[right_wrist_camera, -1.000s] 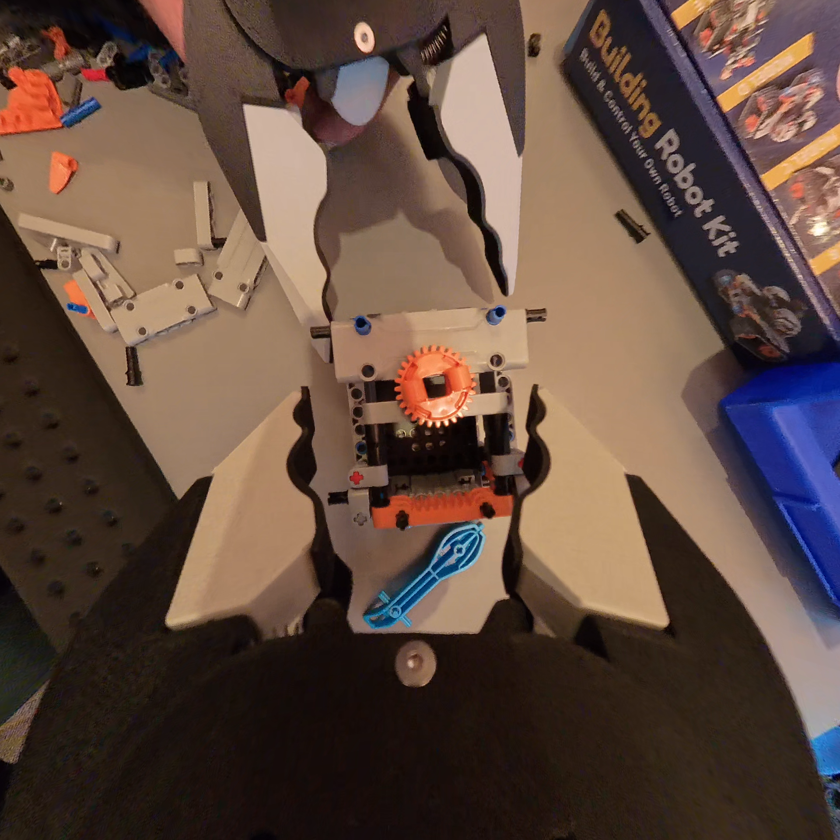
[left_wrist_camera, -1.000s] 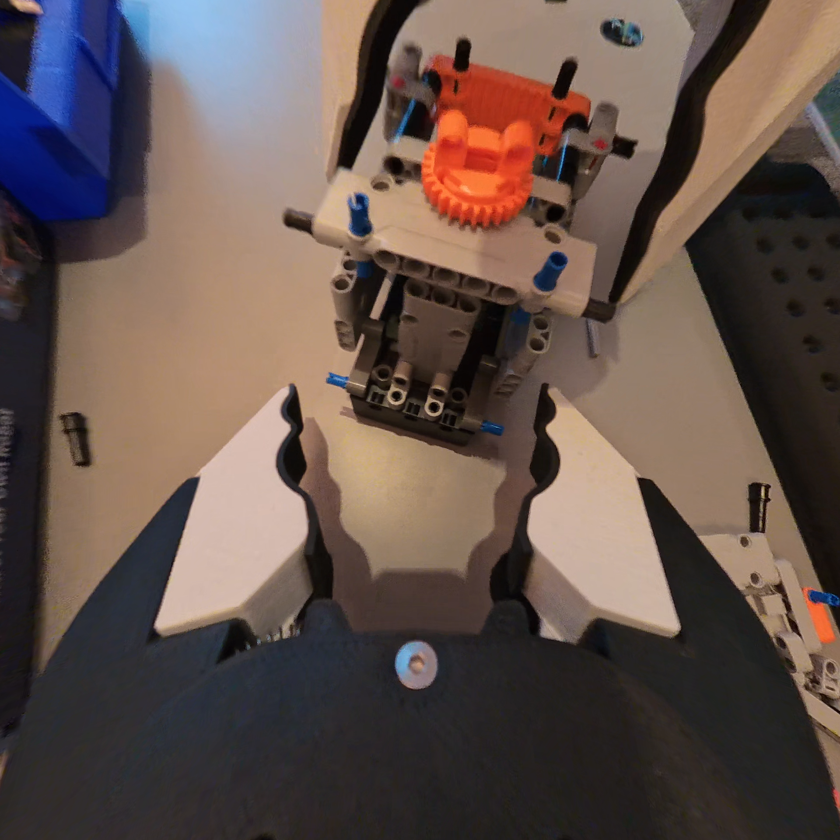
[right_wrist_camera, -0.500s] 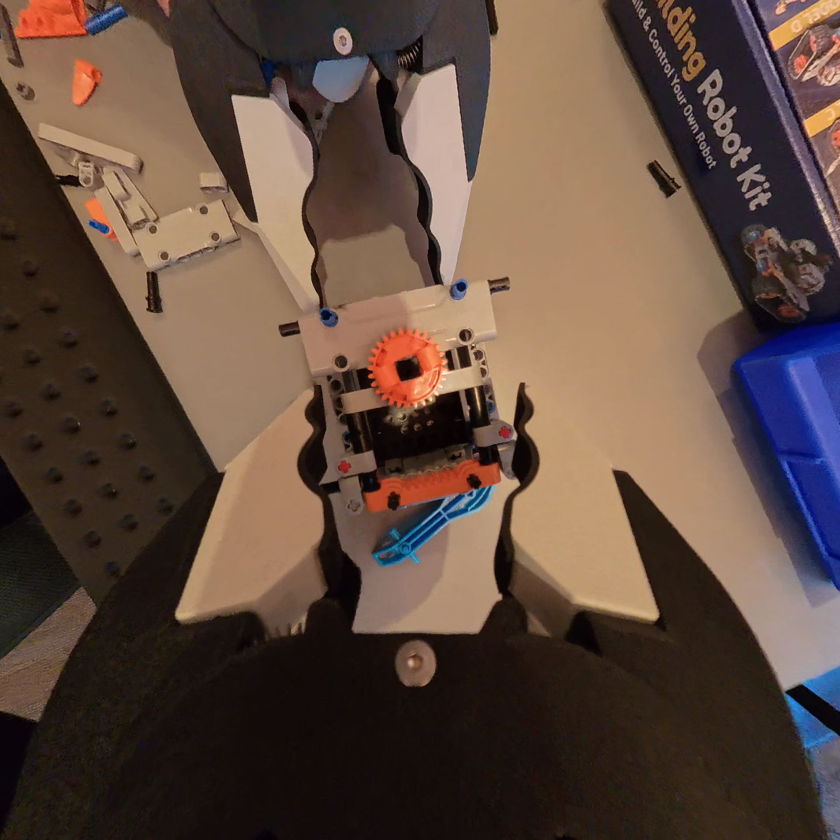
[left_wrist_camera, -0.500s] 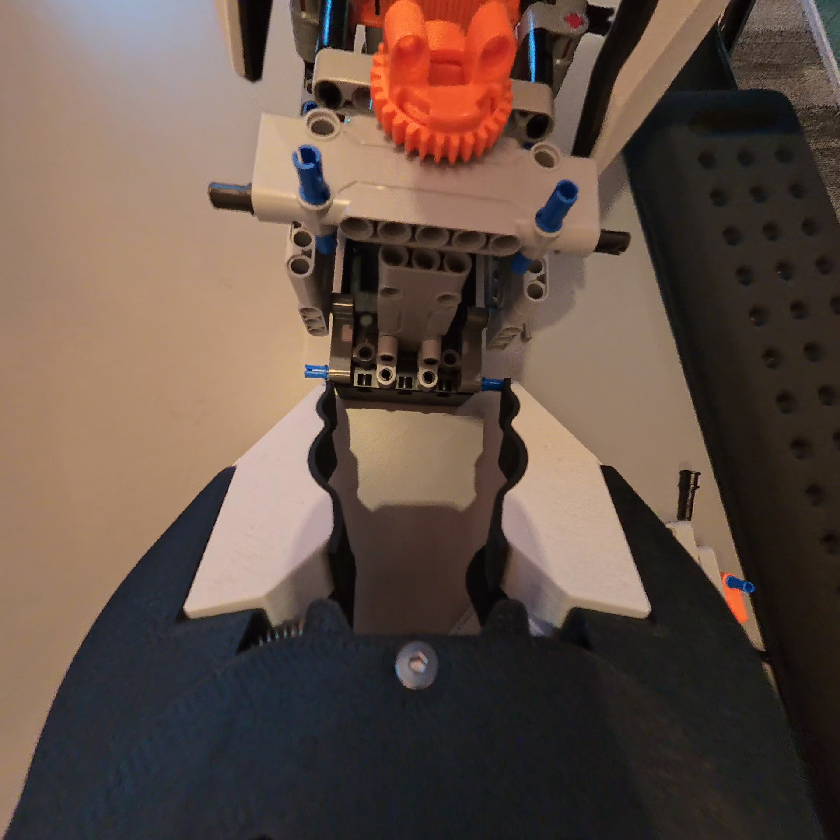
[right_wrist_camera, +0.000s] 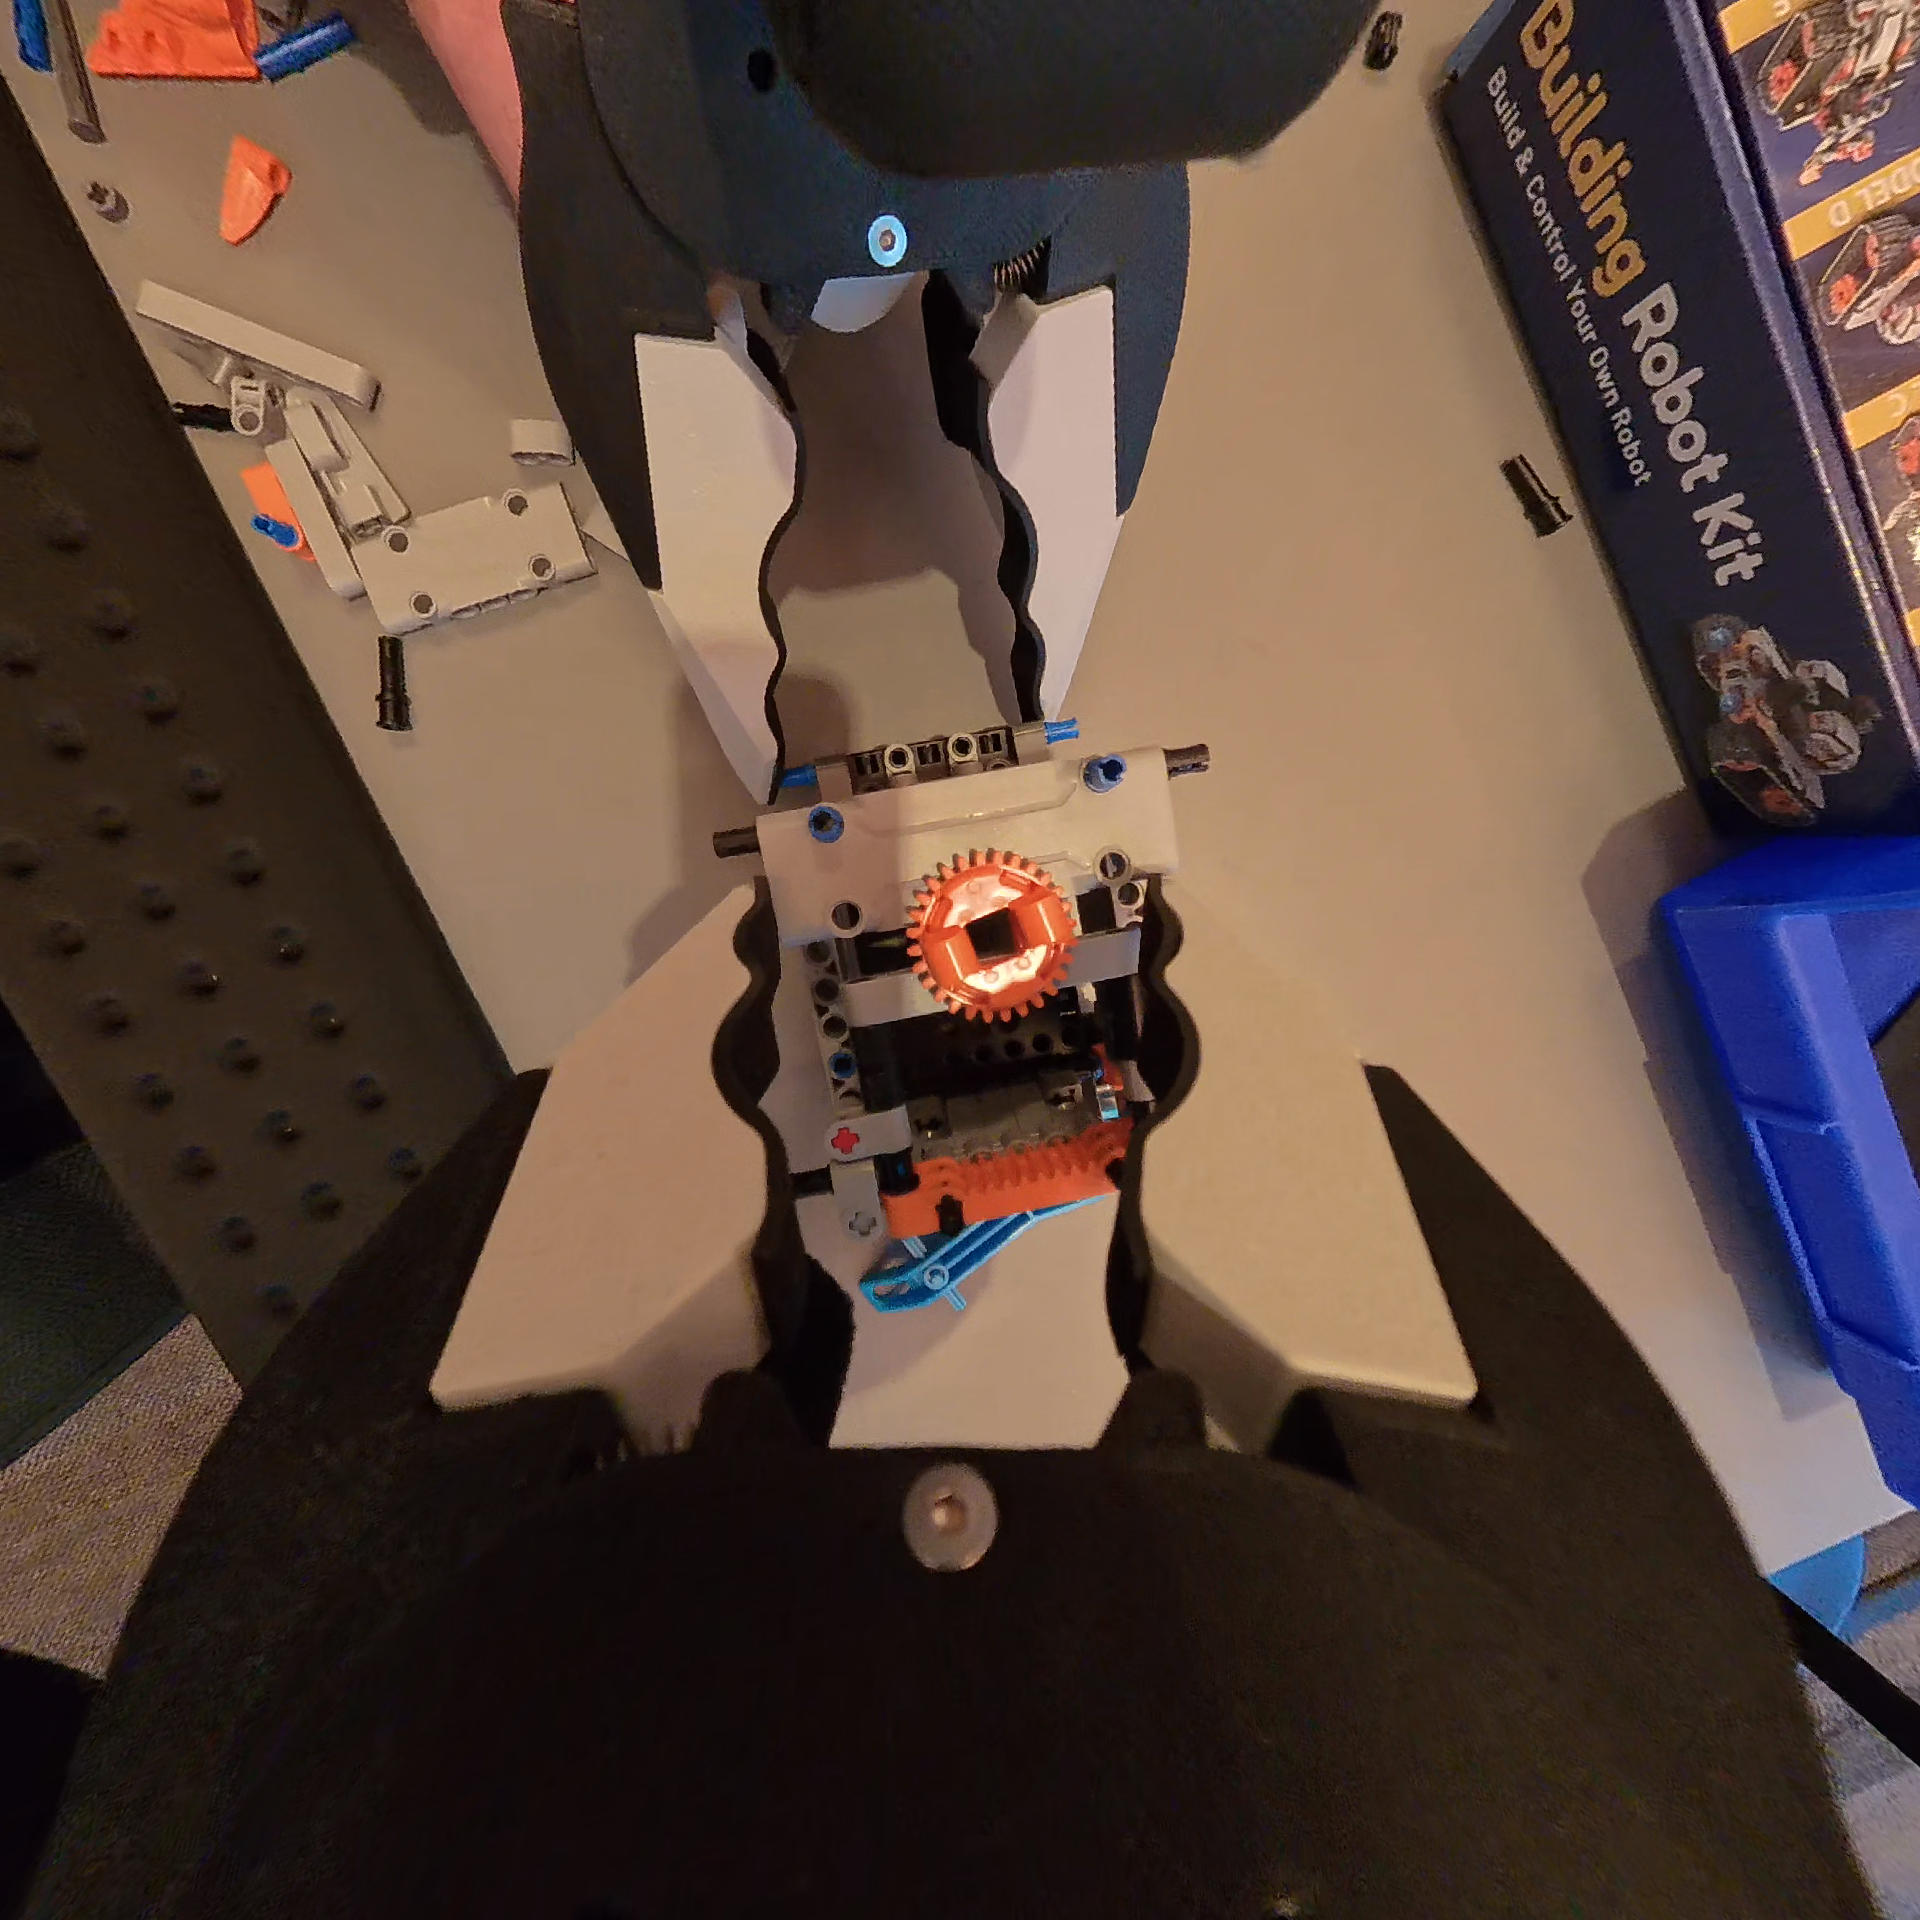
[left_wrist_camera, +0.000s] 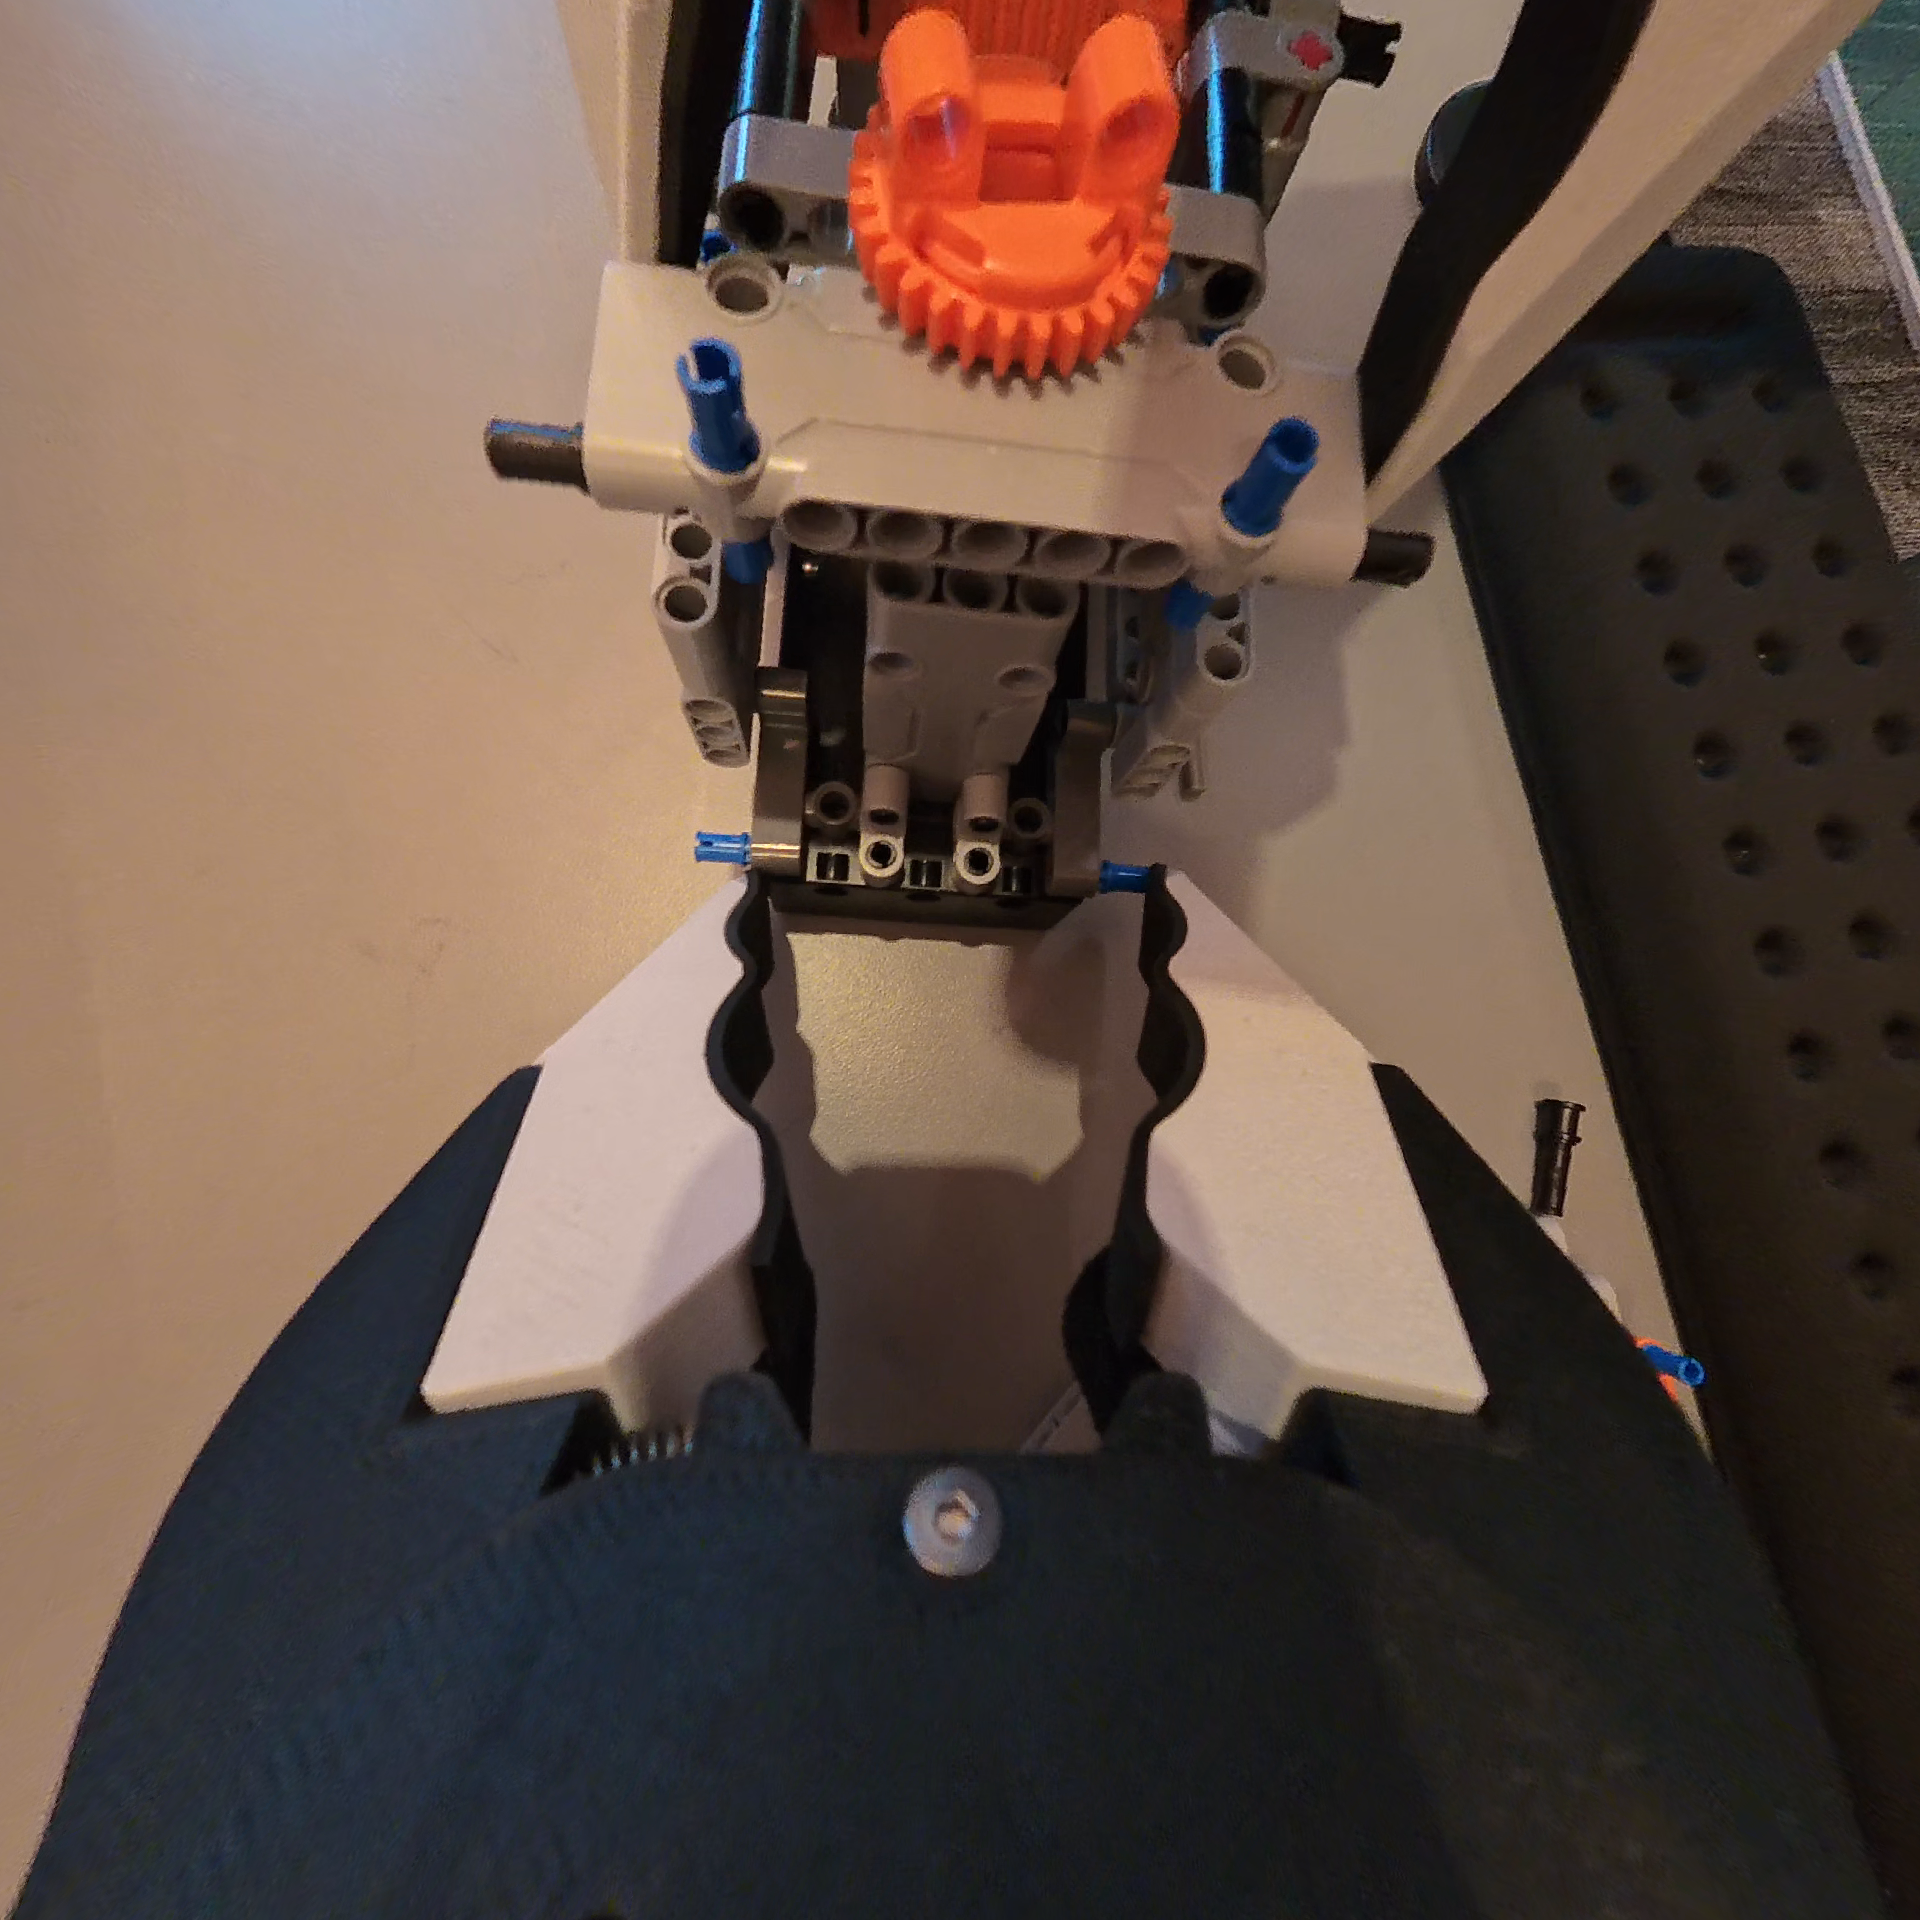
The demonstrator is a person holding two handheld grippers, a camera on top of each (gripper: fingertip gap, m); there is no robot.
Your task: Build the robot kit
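The right hand-held gripper [right_wrist_camera: 951, 935] is clamped on the sides of a brick-built model [right_wrist_camera: 961, 935] that stands on the pale counter [right_wrist_camera: 1351, 727], its wavy black pads [right_wrist_camera: 750, 997] pressing both flanks. An orange gear [right_wrist_camera: 989, 933] sits on the model's top, above a grey plate with blue pins [right_wrist_camera: 824, 821]; an orange toothed bar and a light-blue strut [right_wrist_camera: 940, 1262] show at the near end.

The left hand-held gripper [left_wrist_camera: 948, 904] faces it from the opposite end, narrowed about the model's [left_wrist_camera: 966, 582] dark base block [left_wrist_camera: 914, 842], its tips touching or just beside the corners; I cannot tell whether it grips.

Loose grey parts [right_wrist_camera: 457, 551], a black pin [right_wrist_camera: 390, 681] and orange pieces [right_wrist_camera: 249, 187] lie off to one side, beside a dark studded mat [right_wrist_camera: 156, 831]. A printed kit box [right_wrist_camera: 1662, 416] and a blue bin [right_wrist_camera: 1808, 1091] stand on the other side.
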